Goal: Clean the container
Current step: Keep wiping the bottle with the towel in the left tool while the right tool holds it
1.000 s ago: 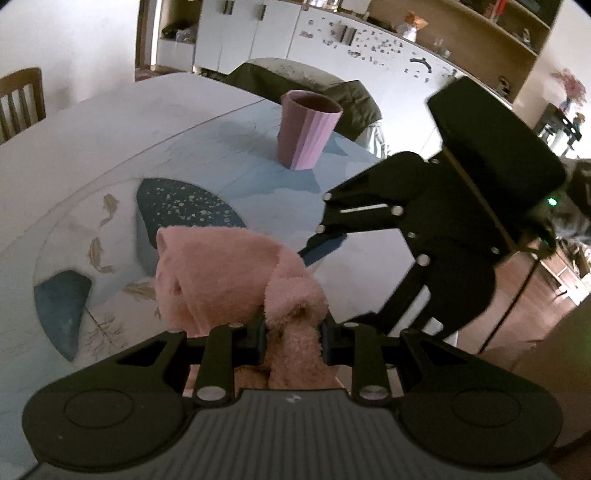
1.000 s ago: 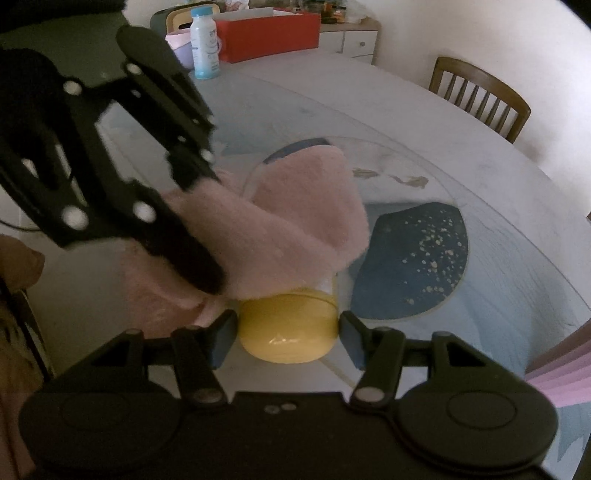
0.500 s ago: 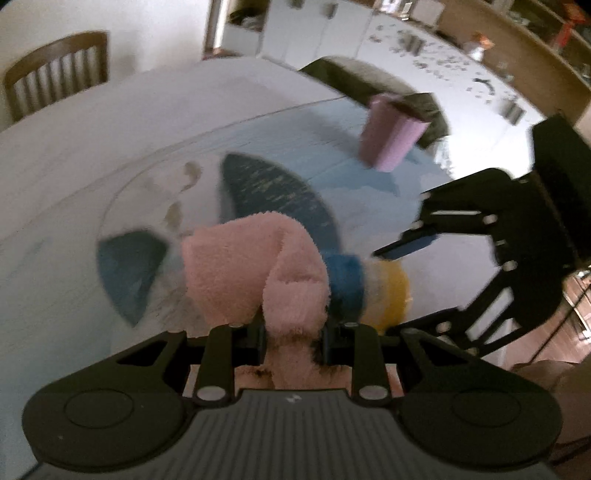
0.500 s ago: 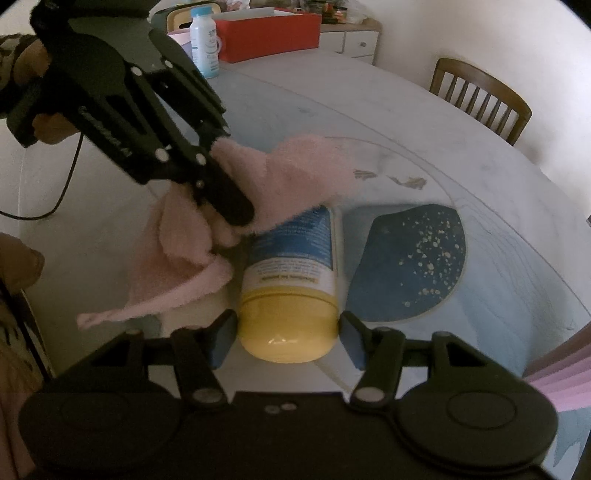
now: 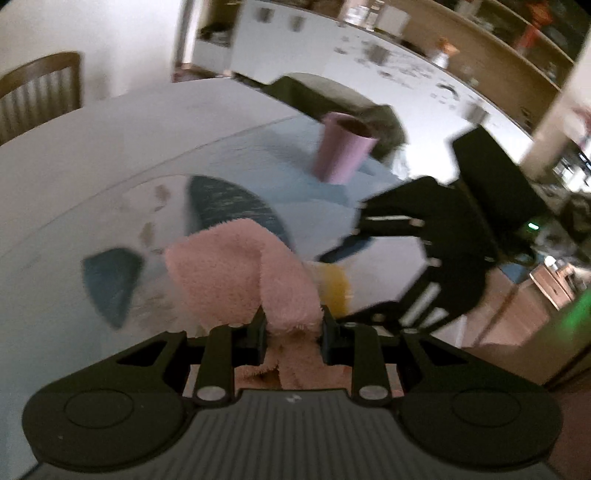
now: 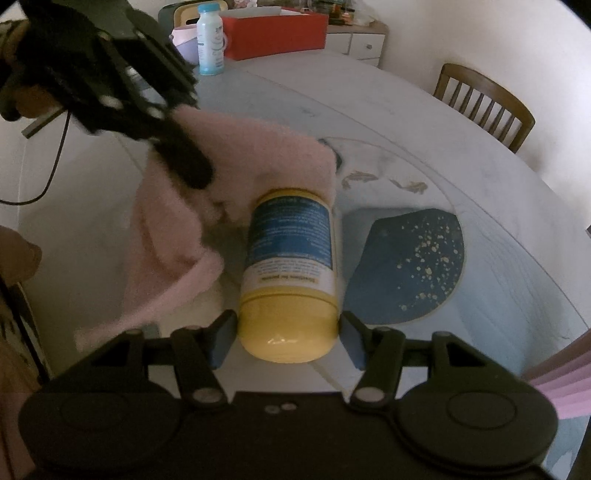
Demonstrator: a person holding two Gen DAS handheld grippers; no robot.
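Round bench (image 6: 424, 122) with printed blue covering; far end carries a white bottle (image 6: 209, 40), red box (image 6: 275, 35); pink cup (image 5: 343, 151).

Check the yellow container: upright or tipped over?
Tipped. The right gripper clamps the yellow container by its yellow end, label body pointing away toward the pink cloth.

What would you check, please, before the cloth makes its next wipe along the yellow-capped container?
1. Right gripper shut on the container at its yellow cap: ok.
2. Left gripper shut on the pink cloth: ok.
3. Cloth touching the container's far end: ok.
4. Label side cleared of dirt: cannot tell.
5. Purple cup clear of the wiping path: ok.
6. Cloth's loose tail clear of the right gripper's fingers: cannot tell.
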